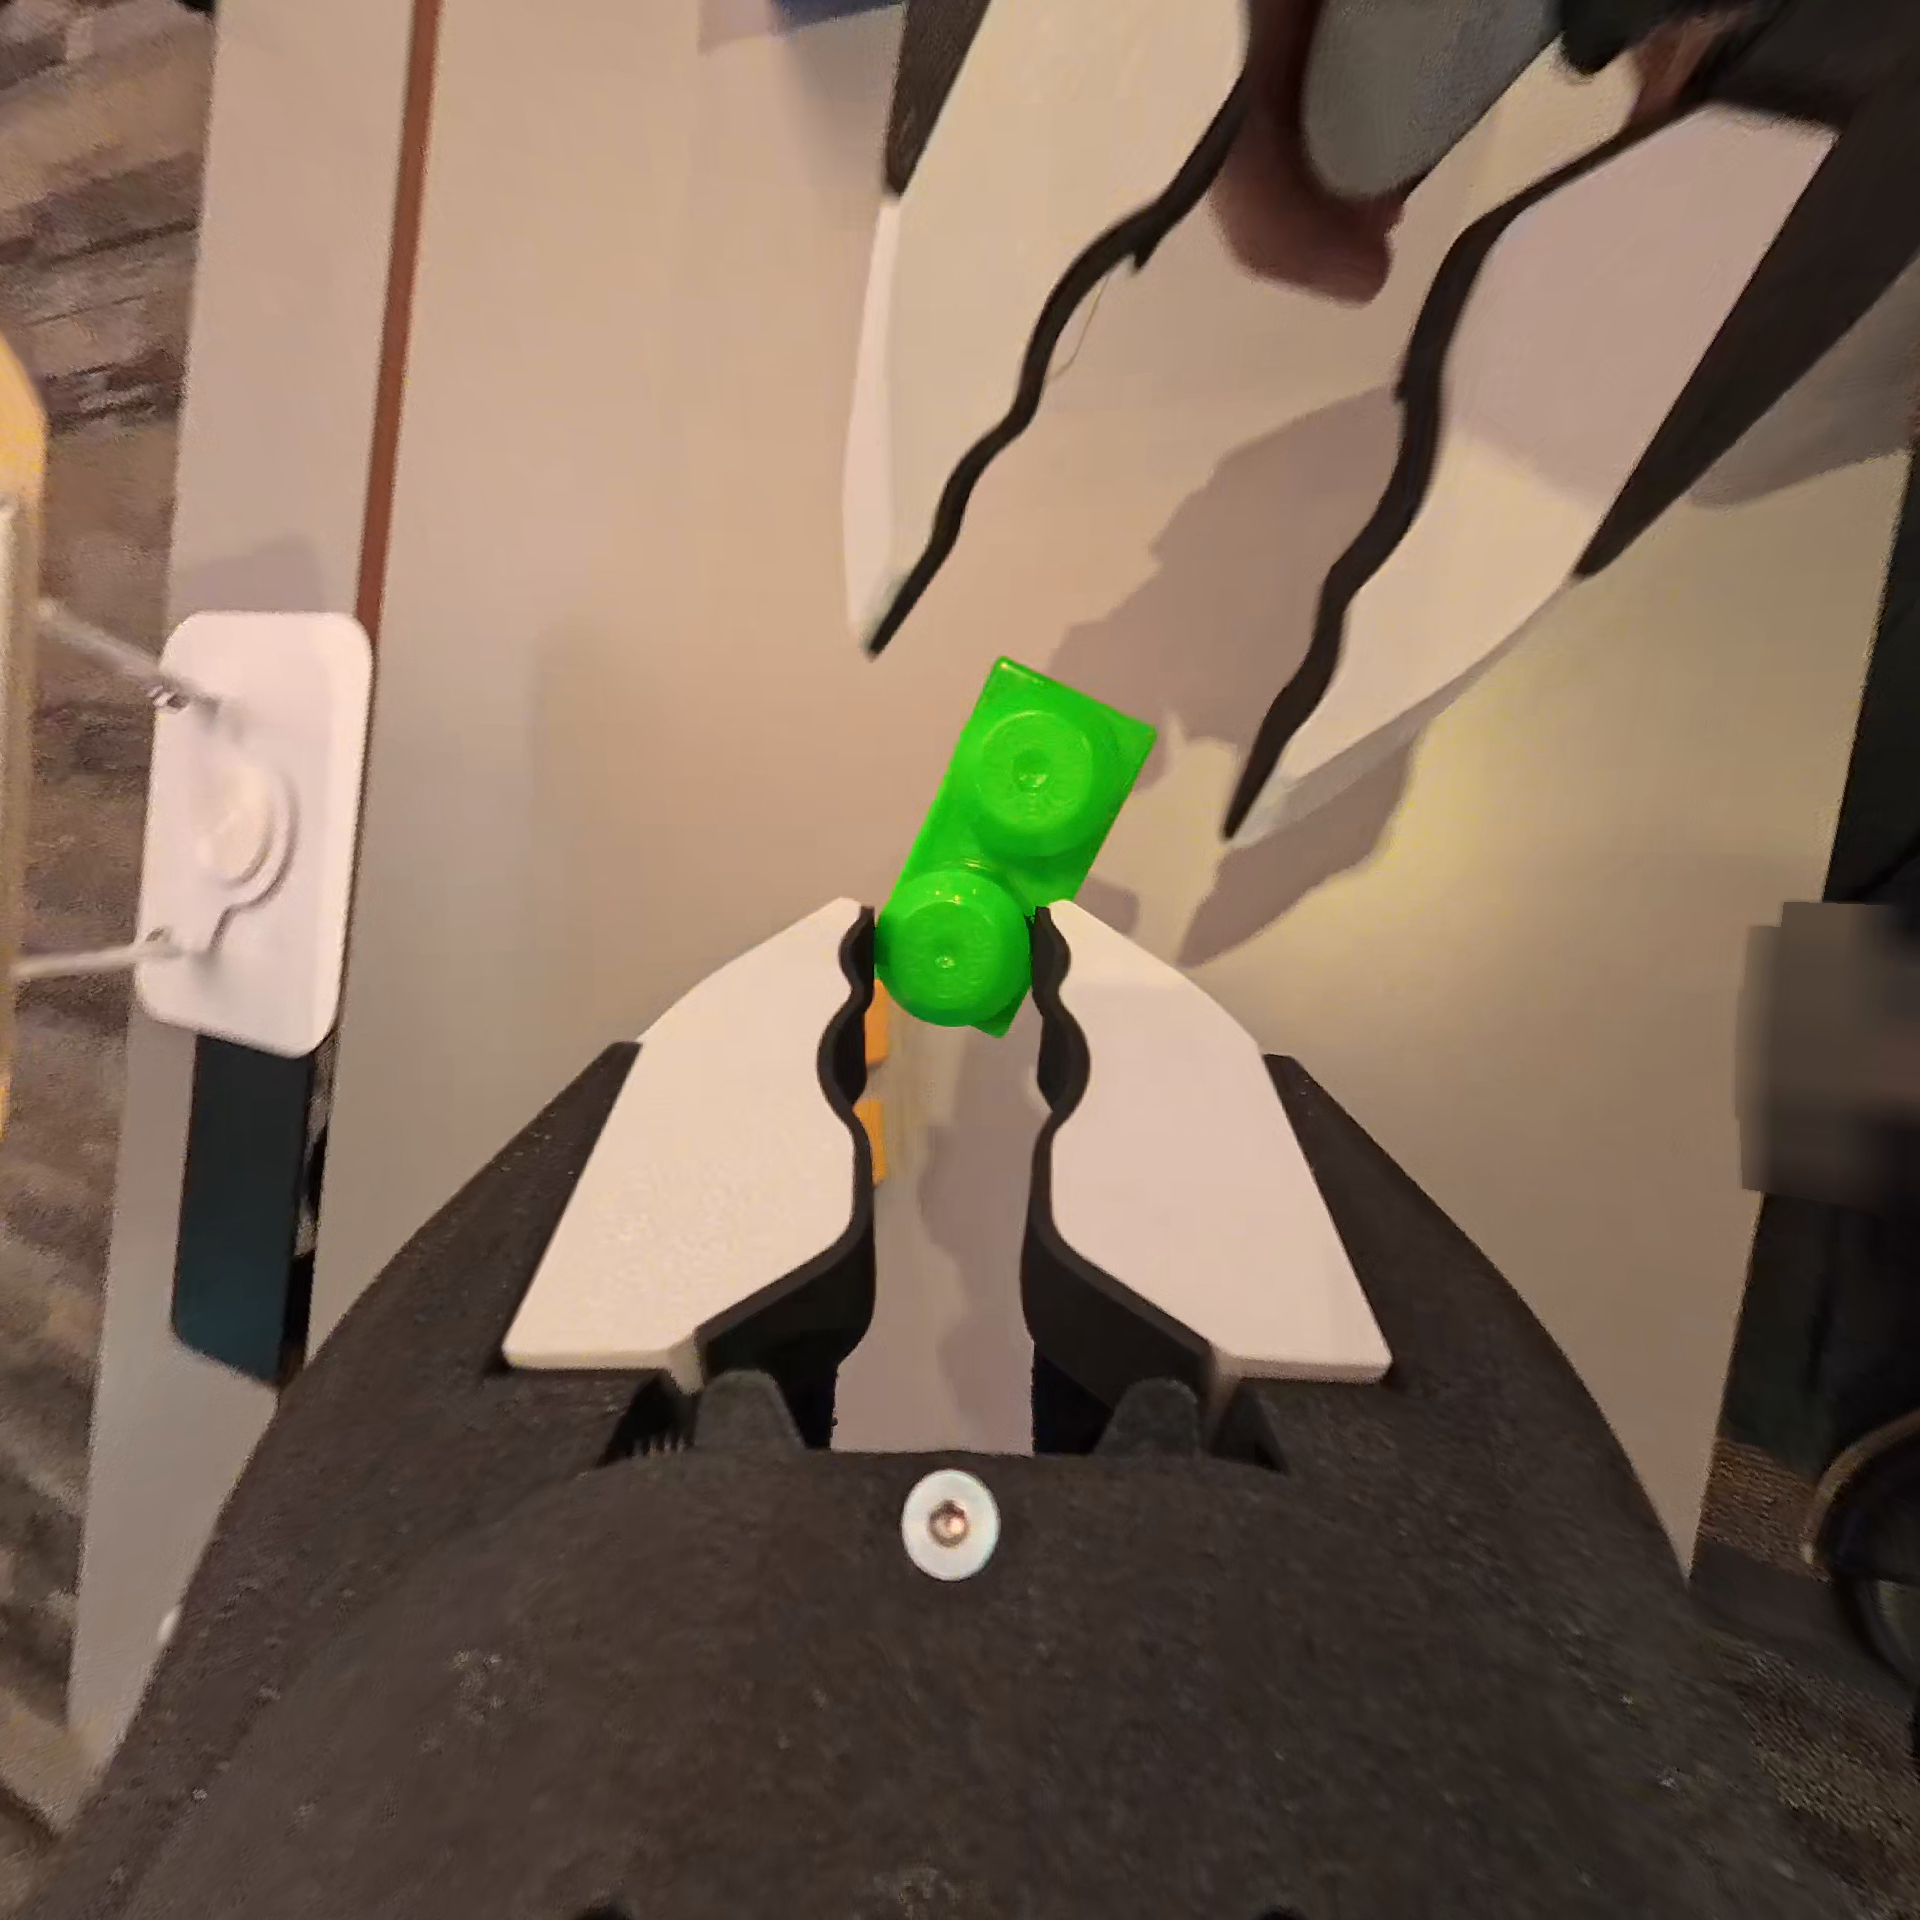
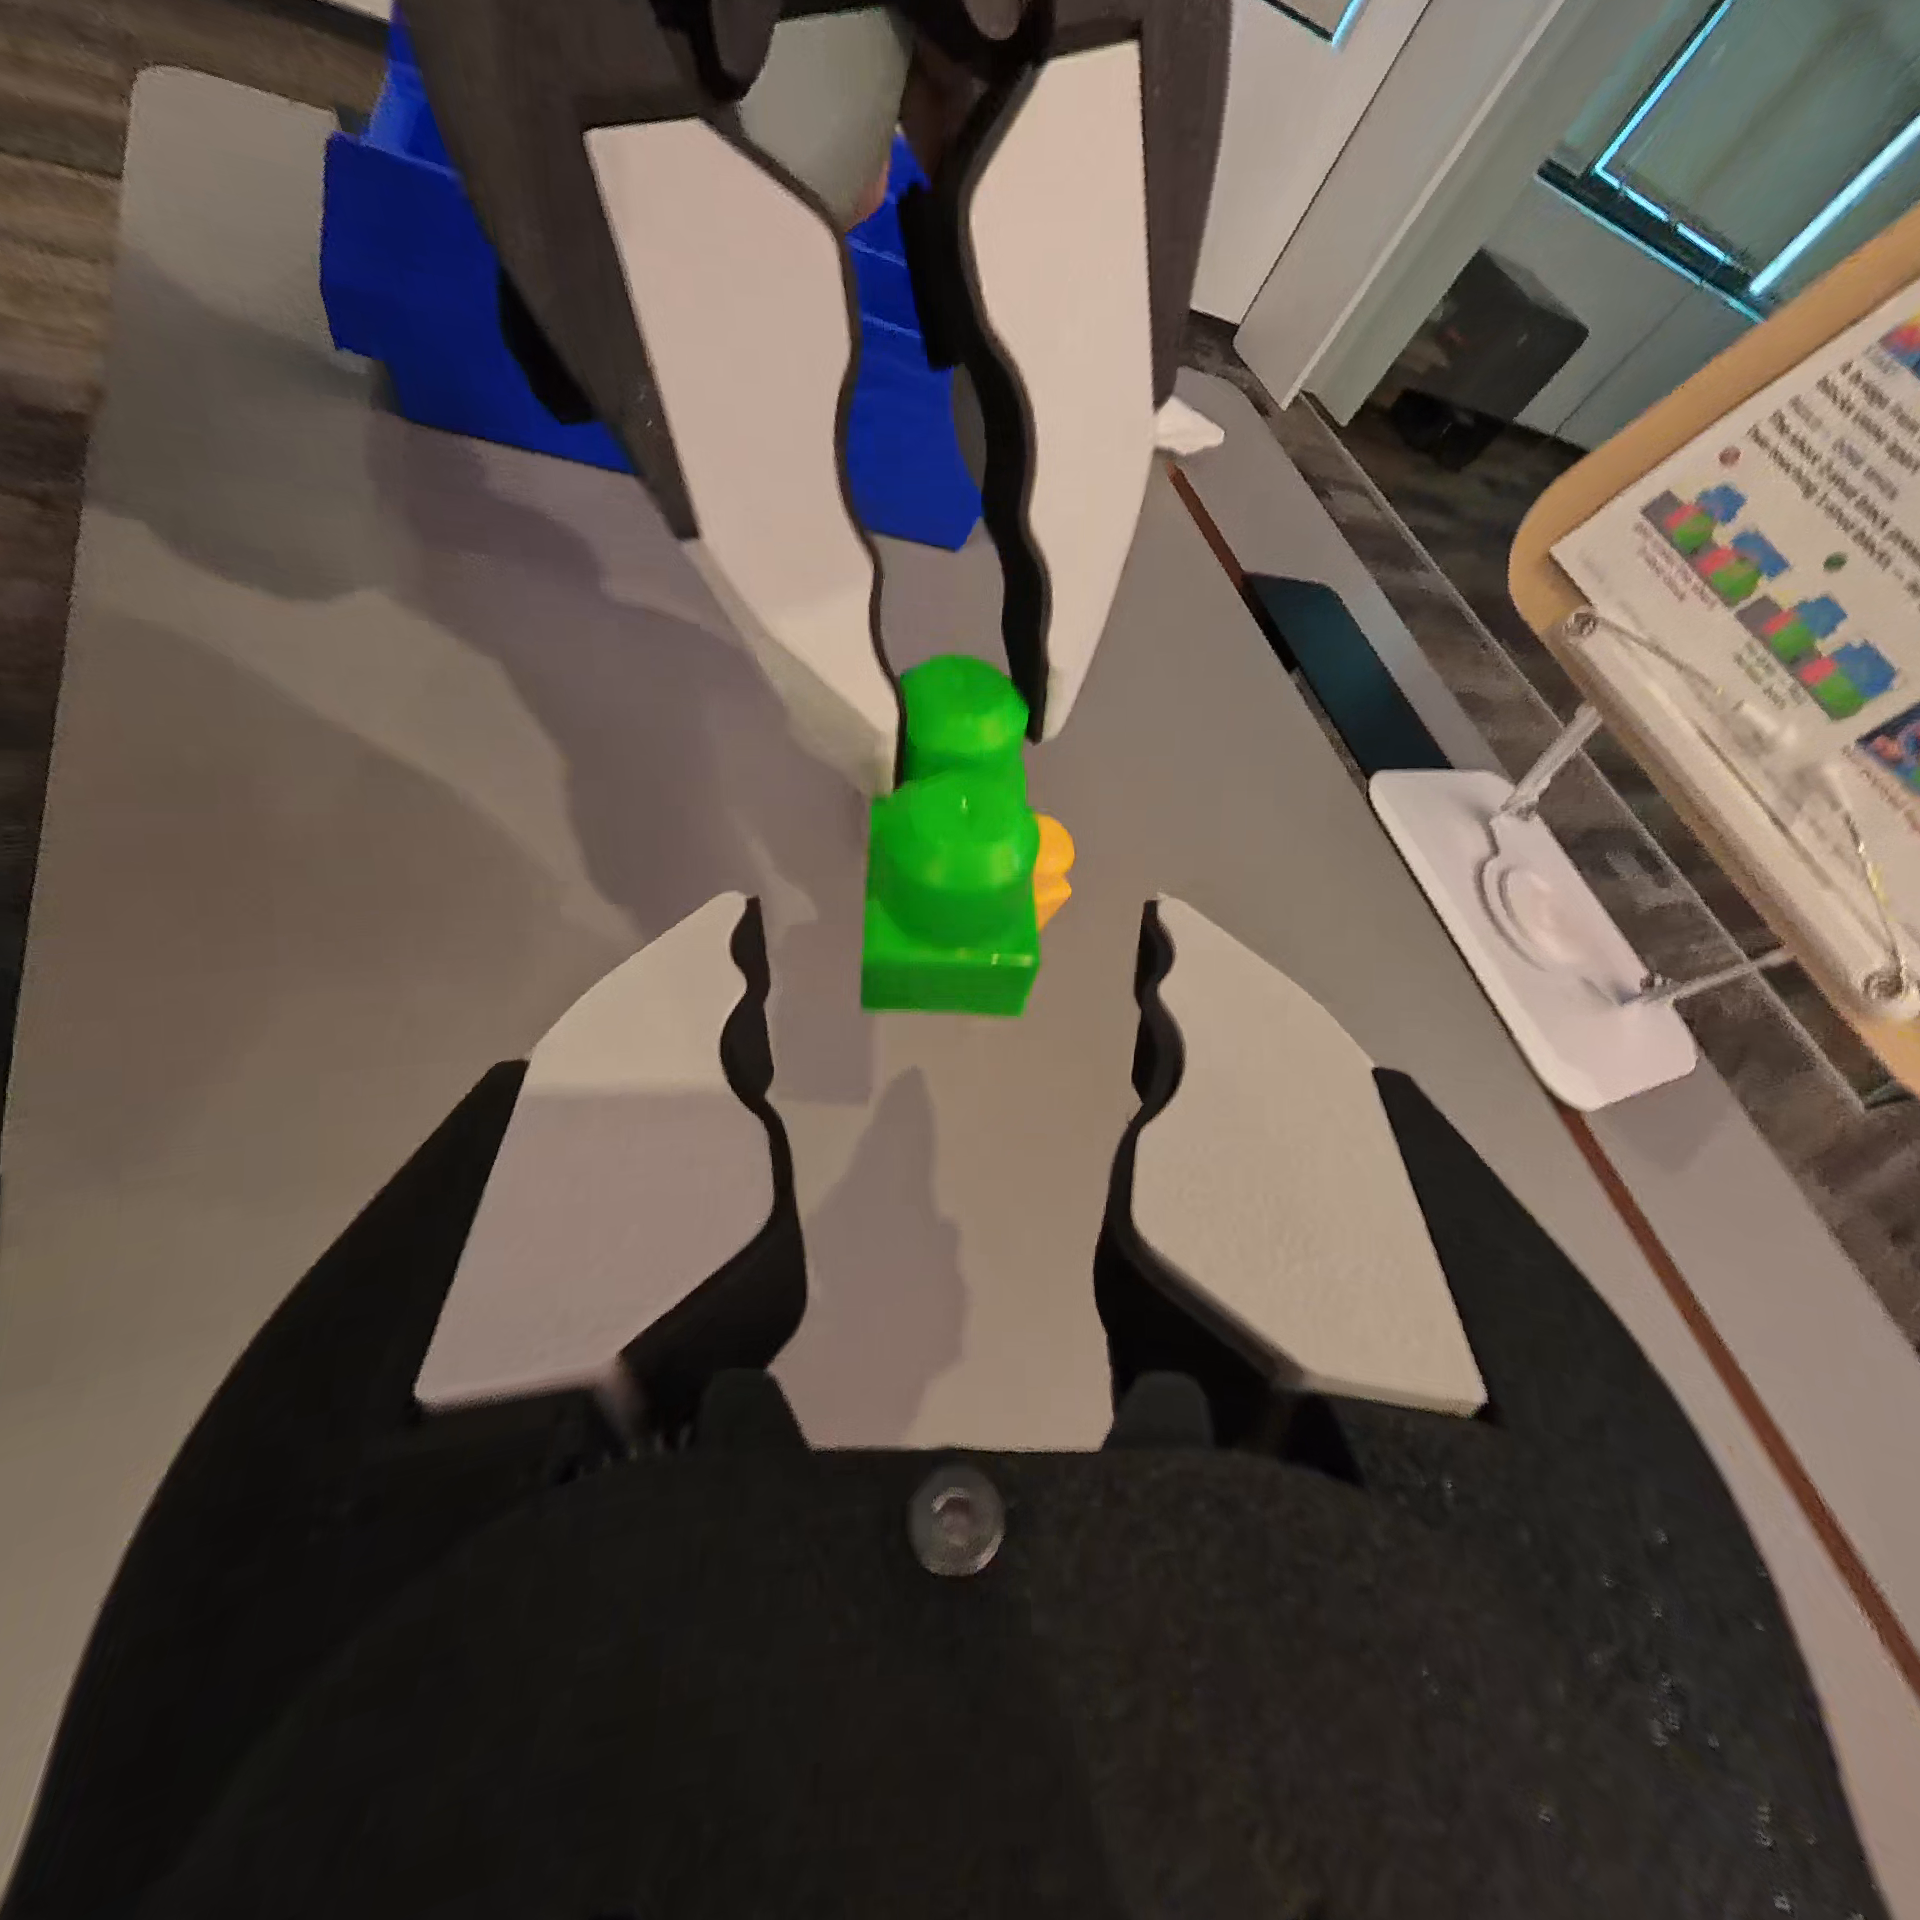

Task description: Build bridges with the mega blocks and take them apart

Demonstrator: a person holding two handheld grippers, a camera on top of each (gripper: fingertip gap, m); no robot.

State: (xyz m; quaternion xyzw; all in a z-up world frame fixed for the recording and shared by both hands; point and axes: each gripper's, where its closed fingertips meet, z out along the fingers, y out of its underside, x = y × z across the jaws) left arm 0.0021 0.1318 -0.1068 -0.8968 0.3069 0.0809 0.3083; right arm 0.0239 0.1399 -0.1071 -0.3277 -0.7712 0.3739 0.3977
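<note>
A green two-stud mega block (image 1: pixel 1013 831) is held above the grey table (image 1: pixel 644 520). My left gripper (image 1: pixel 948 930) is shut on its near stud. In the right wrist view the same green block (image 2: pixel 951 883) hangs from the left gripper (image 2: pixel 961 717), which comes in from the far side. An orange block (image 2: pixel 1055 862) shows partly behind the green one, and bits of it show between the left fingers (image 1: pixel 878 1081). My right gripper (image 2: pixel 945 925) is open and empty, just short of the green block. It also shows open at the top of the left wrist view (image 1: pixel 1049 738).
A blue bin (image 2: pixel 416 343) stands at the far end of the table. A white stand base (image 2: pixel 1538 935) holds an instruction sheet (image 2: pixel 1766 582) on a wooden board at the right table edge; the base shows in the left wrist view (image 1: pixel 249 831). Carpet floor lies beyond the table.
</note>
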